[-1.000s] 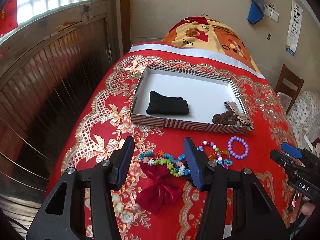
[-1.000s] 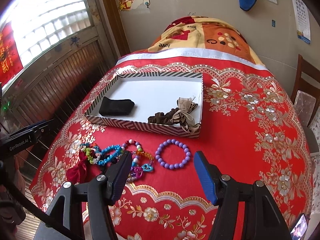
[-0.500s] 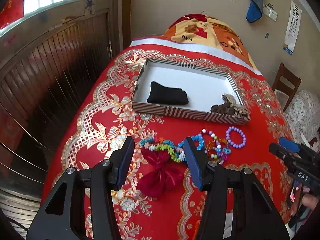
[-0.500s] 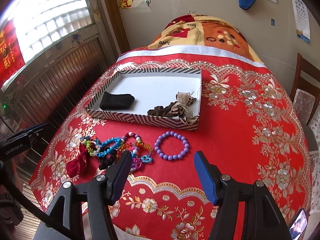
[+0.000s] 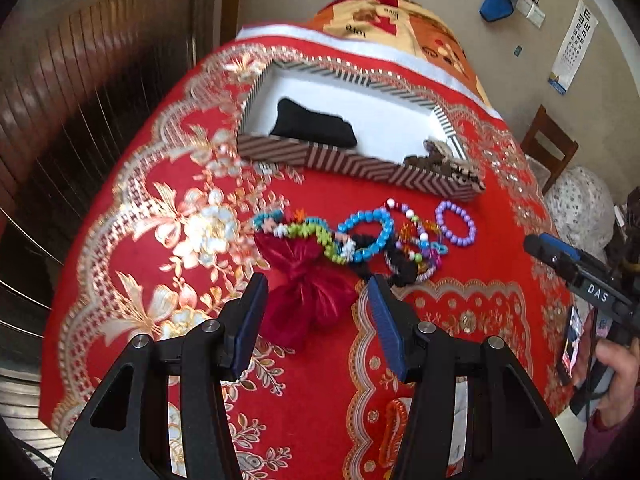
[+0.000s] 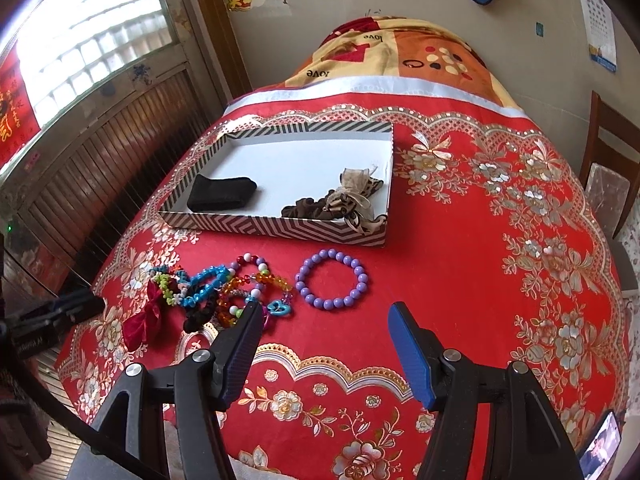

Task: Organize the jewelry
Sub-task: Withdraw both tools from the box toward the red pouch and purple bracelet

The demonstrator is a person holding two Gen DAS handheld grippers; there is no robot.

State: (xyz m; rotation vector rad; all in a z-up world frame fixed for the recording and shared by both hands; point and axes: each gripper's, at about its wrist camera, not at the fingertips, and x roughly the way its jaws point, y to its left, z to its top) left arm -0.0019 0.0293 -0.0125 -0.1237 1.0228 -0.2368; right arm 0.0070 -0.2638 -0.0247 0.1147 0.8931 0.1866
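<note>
A table covered with a red cloth (image 6: 460, 280) patterned in gold and white flowers filled the middle of both views. Toward the upper centre sat a shallow striped tray (image 6: 280, 227), white inside. Just below it, apart from the rest, lay a purple bead bracelet (image 6: 331, 279). To the left of that, a tangle of coloured bracelets (image 6: 224, 292) lay heaped together, blue, green, orange and black pieces overlapping. At the far left of the heap rested a dark red satin bow (image 6: 142, 320), touching the green beads. Beyond the tray a yellow and orange blanket (image 6: 396, 52) covered the table's far end.
</note>
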